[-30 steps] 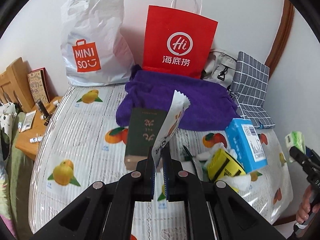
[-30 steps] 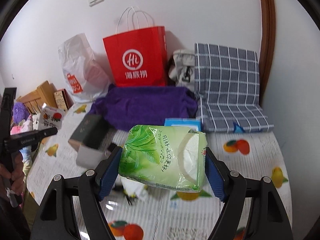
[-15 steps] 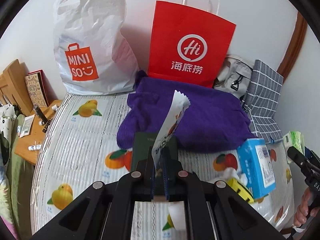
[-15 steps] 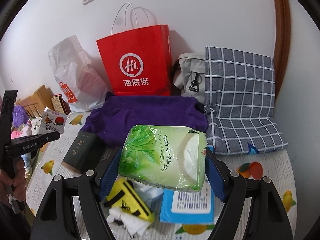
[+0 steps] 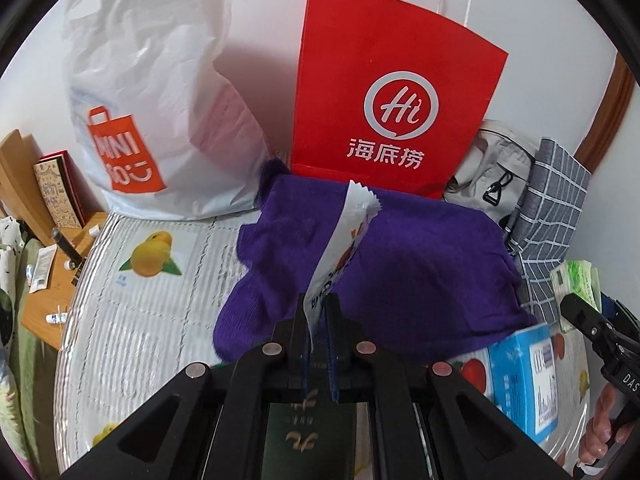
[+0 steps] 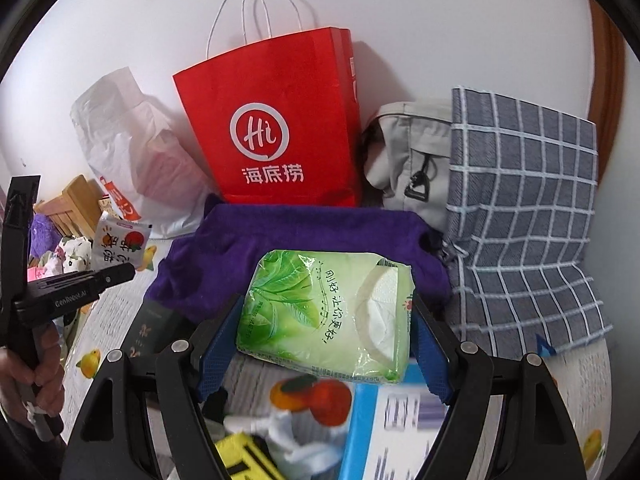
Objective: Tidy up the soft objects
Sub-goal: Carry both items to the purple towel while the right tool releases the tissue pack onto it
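Both claws loaded, both pointed at the back of the bed where the bags stand against the wall.

Left claw (image 5: 318, 312): pressed nearly together, pinching the bottom edge of a flat snack packet (image 5: 346, 236). Packet stands on edge, long axis running up and away from the claw, serrated top leaning slightly right. Directly past its tip: purple blanket (image 5: 420, 264), then the red paper bag (image 5: 392, 92) at the bed's back edge. White plastic bag (image 5: 160, 92) sits toward the back-left corner, off-axis.

Right claw (image 6: 324, 320): spread wide, clamping a green tissue pack (image 6: 320, 312) across its long axis; the pack lies crosswise between the pads, tissue opening to the right. Red paper bag is dead ahead here too, beyond the blanket.

Judgement: the bag mouth is above both loads, so the next move needs lift before reach. Left is the nearer claw to the red bag. Left wrist level, packet vertical. Right wrist level, pack tilted slightly down at the front.

Risk: thin packet held only by its edge could flop or slip.
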`<state>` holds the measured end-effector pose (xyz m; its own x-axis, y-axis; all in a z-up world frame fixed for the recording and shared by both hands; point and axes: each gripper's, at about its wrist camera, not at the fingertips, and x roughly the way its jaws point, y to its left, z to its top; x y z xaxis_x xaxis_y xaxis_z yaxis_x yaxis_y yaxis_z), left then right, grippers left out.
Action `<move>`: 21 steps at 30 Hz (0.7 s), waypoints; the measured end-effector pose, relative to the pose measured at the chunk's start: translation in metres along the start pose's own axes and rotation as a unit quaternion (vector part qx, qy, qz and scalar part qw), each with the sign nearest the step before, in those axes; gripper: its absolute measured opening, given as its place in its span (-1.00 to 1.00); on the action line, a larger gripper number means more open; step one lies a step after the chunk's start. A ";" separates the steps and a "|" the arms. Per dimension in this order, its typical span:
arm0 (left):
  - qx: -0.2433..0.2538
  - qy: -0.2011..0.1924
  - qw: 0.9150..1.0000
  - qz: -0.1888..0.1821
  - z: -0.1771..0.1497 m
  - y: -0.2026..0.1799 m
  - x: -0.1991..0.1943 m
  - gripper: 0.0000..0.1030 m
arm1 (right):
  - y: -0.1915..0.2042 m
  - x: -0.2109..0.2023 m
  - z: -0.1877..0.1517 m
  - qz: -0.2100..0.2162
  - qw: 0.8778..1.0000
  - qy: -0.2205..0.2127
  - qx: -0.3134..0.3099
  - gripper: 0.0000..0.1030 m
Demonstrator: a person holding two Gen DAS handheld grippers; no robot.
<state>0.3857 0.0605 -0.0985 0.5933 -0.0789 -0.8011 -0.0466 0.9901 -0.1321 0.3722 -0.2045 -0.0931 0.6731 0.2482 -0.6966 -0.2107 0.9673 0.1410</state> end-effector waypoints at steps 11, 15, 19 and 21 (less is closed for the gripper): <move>-0.001 0.018 1.000 0.009 0.032 -0.010 0.055 -0.86 | -0.008 0.062 0.029 0.022 1.000 0.015 -0.005 0.51; -0.005 0.030 1.000 0.002 0.039 -0.011 0.075 -0.86 | -0.011 0.083 0.028 0.025 0.999 0.035 -0.015 0.51; -0.011 0.052 0.999 -0.004 0.045 -0.012 0.098 -0.86 | -0.018 0.099 0.025 0.018 0.998 0.053 -0.022 0.51; -0.012 0.059 0.998 -0.008 0.045 -0.014 0.106 -0.86 | -0.023 0.106 0.023 0.015 0.998 0.064 -0.019 0.51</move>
<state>0.4856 0.0434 -0.1551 0.4949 -0.1101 -0.8619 -0.0577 0.9856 -0.1591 0.4643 -0.1990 -0.1540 0.5704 0.2654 -0.7773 -0.2580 0.9564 0.1372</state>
